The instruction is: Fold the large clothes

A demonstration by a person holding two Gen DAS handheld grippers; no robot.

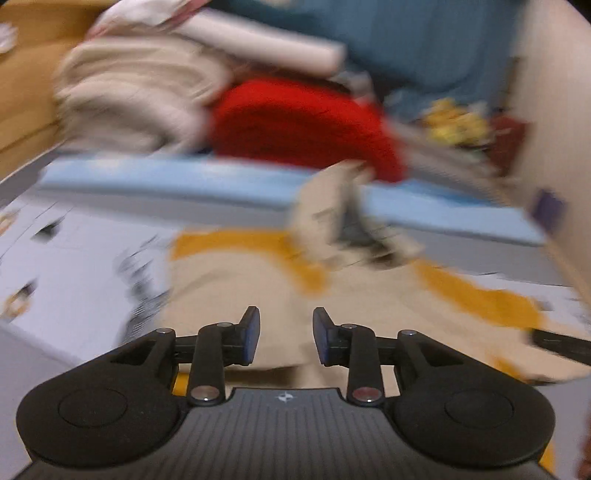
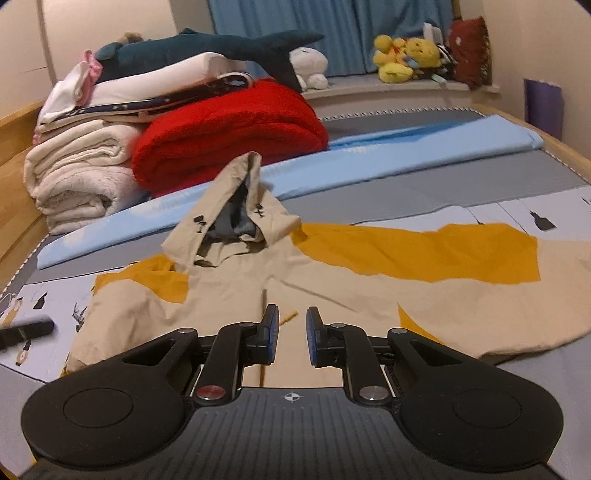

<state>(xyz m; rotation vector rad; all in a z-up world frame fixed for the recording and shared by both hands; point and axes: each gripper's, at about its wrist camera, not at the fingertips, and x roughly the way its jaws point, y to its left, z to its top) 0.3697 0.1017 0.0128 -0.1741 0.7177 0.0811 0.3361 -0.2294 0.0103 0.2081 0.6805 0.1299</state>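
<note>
Item: large hooded jacket (image 2: 332, 288), thin woven cloth in beige with mustard-yellow panels, lying spread flat on the bed (image 2: 480, 177), its sleeve stretching off to the right and its hood (image 2: 236, 206) standing up in a soft peak, showing a grey lining. The bed is carrying a pale printed sheet (image 2: 554, 214) under the jacket, with grey mattress and a long folded light-blue sheet (image 2: 406, 144) running across behind it. Left gripper (image 1: 286, 338): black, blue-padded, jaws standing moderately apart with nothing between them, hovering over the beige cloth; its view is smeared by motion blur. Right gripper (image 2: 292, 336): jaws standing narrowly apart, gripping nothing, hanging over the jacket front beside a thin yellow drawcord (image 2: 288, 317). A dark bar at the left edge of the right wrist view cannot be identified for sure. Surroundings: a thick red fleece blanket (image 2: 229, 136), folded and rounded, lying behind the hood; a rolled cream blanket (image 2: 81, 177) beside it; white folded bedding (image 2: 147, 81) stacked above, bearing a dark-blue plush shark (image 2: 207, 46); yellow plush toys (image 2: 406, 55) sitting on the sill before blue curtains (image 2: 332, 22).
</note>
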